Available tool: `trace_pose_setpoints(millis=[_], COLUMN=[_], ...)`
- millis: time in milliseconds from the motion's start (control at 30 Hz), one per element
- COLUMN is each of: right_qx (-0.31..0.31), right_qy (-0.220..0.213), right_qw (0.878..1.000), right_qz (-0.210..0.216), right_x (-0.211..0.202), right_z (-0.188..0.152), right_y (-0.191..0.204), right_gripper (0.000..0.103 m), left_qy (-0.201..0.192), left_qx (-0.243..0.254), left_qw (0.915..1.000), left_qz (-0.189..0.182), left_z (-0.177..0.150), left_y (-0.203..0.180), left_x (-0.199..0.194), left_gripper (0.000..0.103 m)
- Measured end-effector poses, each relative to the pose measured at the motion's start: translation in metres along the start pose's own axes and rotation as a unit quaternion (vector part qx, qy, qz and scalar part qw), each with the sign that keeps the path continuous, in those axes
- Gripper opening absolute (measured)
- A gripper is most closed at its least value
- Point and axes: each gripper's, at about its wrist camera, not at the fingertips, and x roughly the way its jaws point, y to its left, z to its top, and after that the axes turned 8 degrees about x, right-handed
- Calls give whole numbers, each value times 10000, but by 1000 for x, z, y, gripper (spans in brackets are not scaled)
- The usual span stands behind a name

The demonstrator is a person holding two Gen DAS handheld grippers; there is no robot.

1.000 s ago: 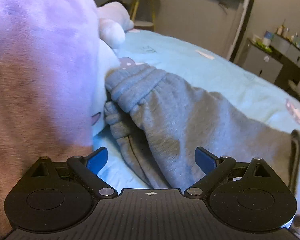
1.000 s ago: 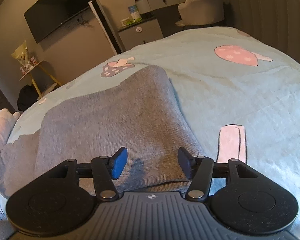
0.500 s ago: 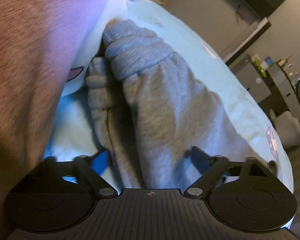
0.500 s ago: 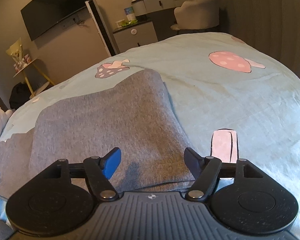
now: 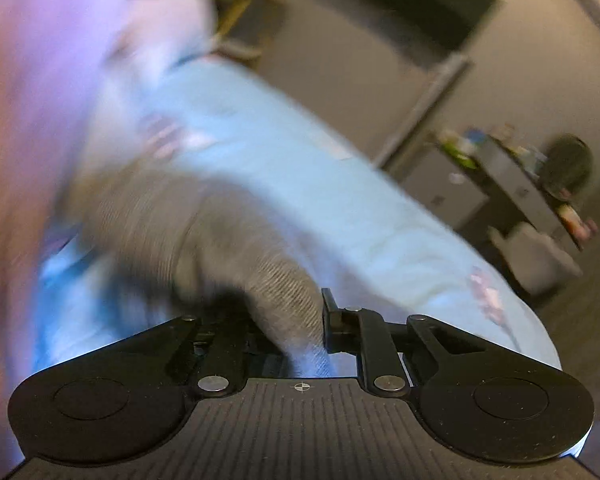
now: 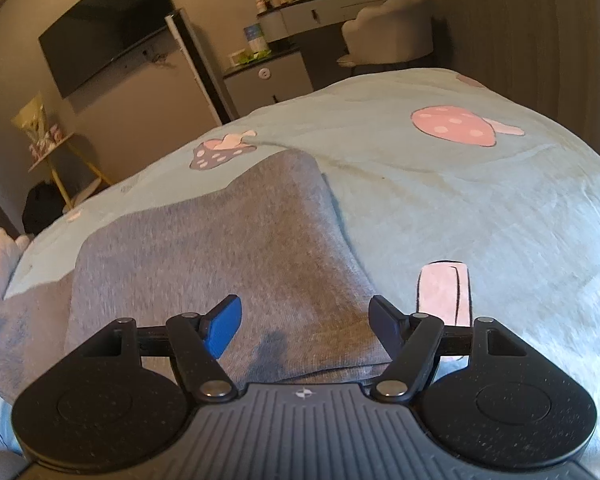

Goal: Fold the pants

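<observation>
While the left gripper [image 5: 296,320] is blurred with motion, its jaws have just been closing and now pinch a ribbed grey cuff of the one pair of pants [image 6: 220,256], the cloth bunched between the pads. That single pair lies spread across the pale blue bedspread [image 6: 480,200], partly doubled over into a flat grey slab. Over its near edge sits the right gripper [image 6: 300,322], jaws standing apart, with the fabric under them and neither pad touching it. I count three mushroom prints on the cover: one pink [image 6: 456,126], one purple [image 6: 216,154] just beyond the pants, and a pink stalk [image 6: 444,292] beside the right finger. One dark television [image 6: 108,24] hangs on the wall, and one pale chair [image 6: 392,28] stands by the dresser
</observation>
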Motion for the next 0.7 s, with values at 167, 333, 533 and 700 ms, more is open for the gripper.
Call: trace_pose_setpoints(millis=[167, 333, 533, 700], right_qx=[161, 258, 334, 190], right_qy=[-63, -199, -229, -149], right_qw=[9998, 9993, 9986, 9990], right_qz=[41, 176, 331, 366], right_x=[-2, -10, -17, -11], right_z=[2, 3, 2, 2], right_y=[-5, -6, -7, -1], right_gripper=[71, 71, 71, 71], left_qy=[-62, 311, 1127, 1217], left_qx=[1418, 3059, 4203, 3759], left_qw=[9869, 9375, 8888, 9019], left_qz=[-772, -1628, -1440, -1744], left_z=[3, -46, -109, -105], left_y=[-104, -206, -253, -222], left_x=[-16, -16, 0, -30], left_gripper=[18, 21, 65, 82])
